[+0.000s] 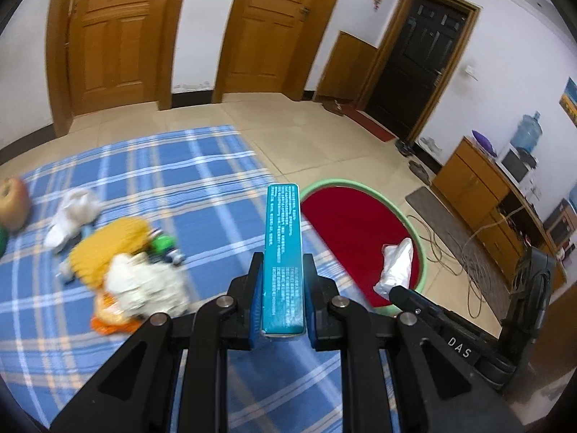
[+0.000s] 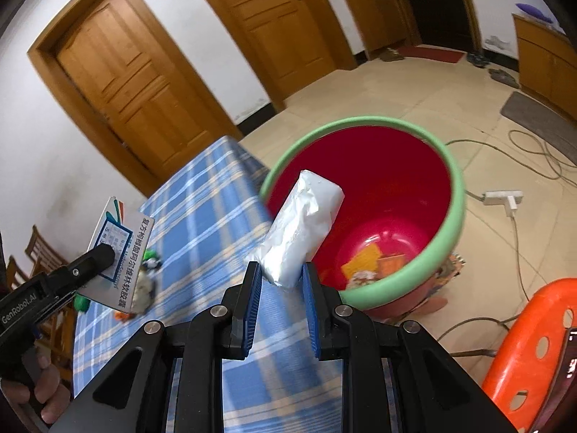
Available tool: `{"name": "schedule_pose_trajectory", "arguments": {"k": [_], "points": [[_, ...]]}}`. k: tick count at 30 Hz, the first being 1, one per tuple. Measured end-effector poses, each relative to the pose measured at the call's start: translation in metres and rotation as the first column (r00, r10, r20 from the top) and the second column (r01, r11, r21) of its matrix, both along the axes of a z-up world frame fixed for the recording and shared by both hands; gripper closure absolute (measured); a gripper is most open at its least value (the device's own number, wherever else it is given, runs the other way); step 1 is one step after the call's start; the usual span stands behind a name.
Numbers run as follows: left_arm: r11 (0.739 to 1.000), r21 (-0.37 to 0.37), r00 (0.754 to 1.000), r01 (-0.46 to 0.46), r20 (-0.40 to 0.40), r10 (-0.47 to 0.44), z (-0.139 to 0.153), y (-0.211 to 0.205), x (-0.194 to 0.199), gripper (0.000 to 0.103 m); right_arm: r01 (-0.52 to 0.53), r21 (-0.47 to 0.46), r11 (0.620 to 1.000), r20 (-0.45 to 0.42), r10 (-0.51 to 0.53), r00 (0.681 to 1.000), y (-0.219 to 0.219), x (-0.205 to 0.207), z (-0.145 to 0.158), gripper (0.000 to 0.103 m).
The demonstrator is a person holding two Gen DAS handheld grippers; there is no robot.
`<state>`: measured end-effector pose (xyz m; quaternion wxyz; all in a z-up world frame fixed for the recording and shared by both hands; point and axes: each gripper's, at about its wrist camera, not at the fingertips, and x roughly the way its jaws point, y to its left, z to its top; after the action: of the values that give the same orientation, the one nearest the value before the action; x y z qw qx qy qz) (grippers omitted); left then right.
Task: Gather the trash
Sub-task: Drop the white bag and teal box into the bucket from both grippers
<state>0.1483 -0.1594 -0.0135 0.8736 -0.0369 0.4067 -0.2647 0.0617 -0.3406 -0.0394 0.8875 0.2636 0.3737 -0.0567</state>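
Nearest us, our left gripper [image 1: 282, 301] was clamped on a teal carton [image 1: 282, 259], blue pads pressed to both broad sides. The carton stood on edge, its long axis running straight forward along the fingers, far end aimed toward the red bin [image 1: 418, 241]. From the right wrist view the same carton [image 2: 119, 252] showed its white printed face, held over the blue plaid cloth [image 2: 202, 202].

Our right gripper [image 2: 279, 288] pinched the near end of a crumpled white packet [image 2: 301, 227]. Its long axis angled up and away to the right, so the far end reached over the bin's green rim [image 2: 458, 198]. Orange wrappers [image 2: 364, 261] lay at the bottom of the bin.

Farther out on the cloth sat a blurred heap of yellow, white and orange trash [image 1: 122, 263], then an apple [image 1: 12, 204] near the left edge. Beyond them stood two wooden doors [image 1: 111, 32].
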Motion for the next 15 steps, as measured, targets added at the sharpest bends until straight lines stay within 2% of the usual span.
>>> {"name": "schedule_pose_trajectory", "arguments": {"k": [15], "points": [[0.994,0.026,0.994,0.107,-0.002,-0.107,-0.006,-0.079,0.025,0.084,0.066,-0.006,0.998,0.003,-0.066,0.998,-0.038,0.004,-0.008,0.077]]}}
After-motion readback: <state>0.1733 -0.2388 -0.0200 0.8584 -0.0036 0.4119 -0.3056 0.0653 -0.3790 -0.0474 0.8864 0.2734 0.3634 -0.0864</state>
